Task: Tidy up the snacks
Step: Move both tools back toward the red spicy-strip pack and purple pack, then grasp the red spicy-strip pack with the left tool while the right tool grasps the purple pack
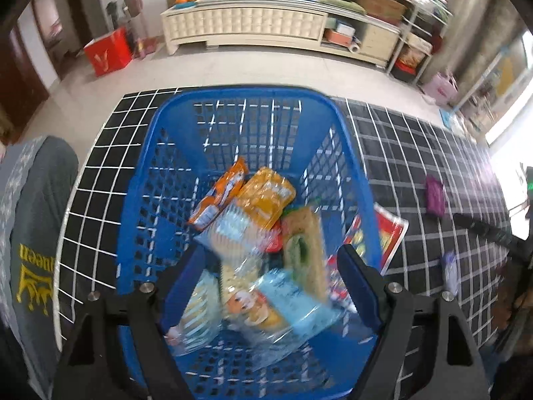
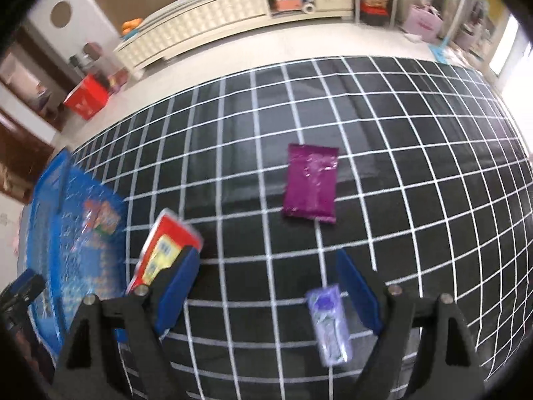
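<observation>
A blue plastic basket (image 1: 346, 140) stands on the black grid-patterned tablecloth (image 2: 399, 166) and holds several snack packets (image 1: 263, 200), orange, pale blue and green. My left gripper (image 1: 271, 283) hangs over the basket, jaws open, with the packets loose beneath it. In the right wrist view a purple packet (image 2: 311, 183) lies flat mid-table. A small lilac packet (image 2: 328, 325) lies on the cloth below my right gripper (image 2: 268, 286), close to its right finger (image 2: 358, 290). That gripper is open and holds nothing. A red packet (image 2: 166, 253) leans against the basket (image 2: 76, 233).
A person's grey shirt (image 1: 33, 233) is at the table's left edge. Beyond the table are the pale floor, a cream cabinet (image 1: 250, 26), a red box (image 1: 108, 53) and shelves (image 1: 416, 43). The cloth right of the purple packet is bare.
</observation>
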### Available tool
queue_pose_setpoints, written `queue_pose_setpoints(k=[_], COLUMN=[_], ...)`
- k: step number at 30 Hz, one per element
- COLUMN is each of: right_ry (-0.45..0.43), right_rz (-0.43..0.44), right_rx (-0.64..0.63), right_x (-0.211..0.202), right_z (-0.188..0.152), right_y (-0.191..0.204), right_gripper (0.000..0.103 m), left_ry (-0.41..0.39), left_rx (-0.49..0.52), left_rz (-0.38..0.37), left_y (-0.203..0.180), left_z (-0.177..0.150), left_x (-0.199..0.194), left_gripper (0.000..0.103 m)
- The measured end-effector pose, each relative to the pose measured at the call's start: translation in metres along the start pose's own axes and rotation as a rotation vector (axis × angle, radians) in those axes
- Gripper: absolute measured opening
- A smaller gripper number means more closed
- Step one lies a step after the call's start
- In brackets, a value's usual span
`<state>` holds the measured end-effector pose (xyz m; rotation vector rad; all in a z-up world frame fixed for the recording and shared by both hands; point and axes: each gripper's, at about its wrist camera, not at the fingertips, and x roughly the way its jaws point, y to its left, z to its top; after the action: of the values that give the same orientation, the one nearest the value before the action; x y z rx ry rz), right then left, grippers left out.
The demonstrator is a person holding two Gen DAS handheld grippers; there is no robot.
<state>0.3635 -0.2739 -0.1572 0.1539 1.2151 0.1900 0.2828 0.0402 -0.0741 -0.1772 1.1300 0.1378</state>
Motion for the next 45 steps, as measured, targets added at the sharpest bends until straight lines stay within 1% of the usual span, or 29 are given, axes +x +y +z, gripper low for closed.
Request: queue_pose_setpoints(k=[2,5,7,11,14,16,19,21,22,26,28,30,31,34,37,39,40,42,45], right_ry=[-0.001,0.001,0.007,0.027,0.047,0.070,0.083,0.083,0.065,0.052,0.040,0.016,0.004,-0.006,-0.009,-0.033,-0.044,-0.067,-0.096], right_rz=[-0.004,-0.012,-0.026,-0.047,-0.042,-0.041,-0.037,-0.039,-0.044,-0.070,-0.104,-0.156,-0.165,-0.131,-0.087,-0.050,-0.035,-0.005,0.032], right_rx=[0.028,0.044,0.046,0.039,0.043,0.041,0.041,0.043,0.031,-0.046,-0.083,-0.119,-0.135,-0.164,-0.138,-0.122,-0.125,-0.139,-0.168], right_x=[0.008,0.017,0.023,0.038,0.049,0.059,0.068,0.073,0.071,0.072,0.072,0.068,0.065,0.060,0.052,0.035,0.027,0.009,-0.010], right_z=[0.008,0.019,0.026,0.038,0.044,0.047,0.049,0.051,0.052,0.054,0.049,0.042,0.039,0.033,0.027,0.018,0.015,0.006,-0.003], right_y=[-0.005,-0.012,-0.017,-0.023,-0.026,-0.028,-0.030,-0.032,-0.031,-0.021,-0.016,-0.012,-0.011,-0.015,-0.024,-0.033,-0.036,-0.037,-0.033], right_gripper=[0.088,0.088,0.088,0.087,0.087,0.087,0.087,0.088,0.088,0.087,0.081,0.058,0.055,0.054,0.053,0.053,0.053,0.053,0.053], left_ry=[0.000,-0.037,-0.062,-0.065,-0.068,-0.057,-0.039,-0.030,-0.029,-0.019,-0.014,-0.004,-0.004,-0.015,-0.028,-0.030,-0.034,-0.025,0.001], left_rx=[-0.015,-0.014,0.013,0.115,0.176,0.210,0.245,0.267,0.273,0.293,0.305,0.314,0.318,0.341,0.349,0.356,0.362,0.375,0.377], left_rz=[-0.026,-0.036,-0.044,-0.055,-0.057,-0.067,-0.077,-0.077,-0.080,-0.066,-0.057,-0.050,-0.048,-0.039,-0.012,0.015,0.018,0.015,0.020], left_y=[-0.006,-0.020,-0.033,-0.069,-0.092,-0.107,-0.123,-0.130,-0.133,-0.141,-0.142,-0.144,-0.145,-0.150,-0.152,-0.154,-0.155,-0.159,-0.164], left_z=[0.010,0.021,0.028,0.040,0.042,0.044,0.043,0.041,0.040,0.034,0.026,0.021,0.019,0.013,0.005,-0.001,-0.003,-0.010,-0.018], left_x=[0.001,-0.004,-0.007,-0.003,0.003,0.010,0.019,0.026,0.027,0.032,0.033,0.034,0.033,0.030,0.028,0.026,0.026,0.024,0.027], left_gripper=[0.080,0.080,0.080,0.080,0.080,0.080,0.080,0.080,0.080,0.080,0.080,0.080,0.080,0.080,0.080,0.080,0.080,0.075,0.075])
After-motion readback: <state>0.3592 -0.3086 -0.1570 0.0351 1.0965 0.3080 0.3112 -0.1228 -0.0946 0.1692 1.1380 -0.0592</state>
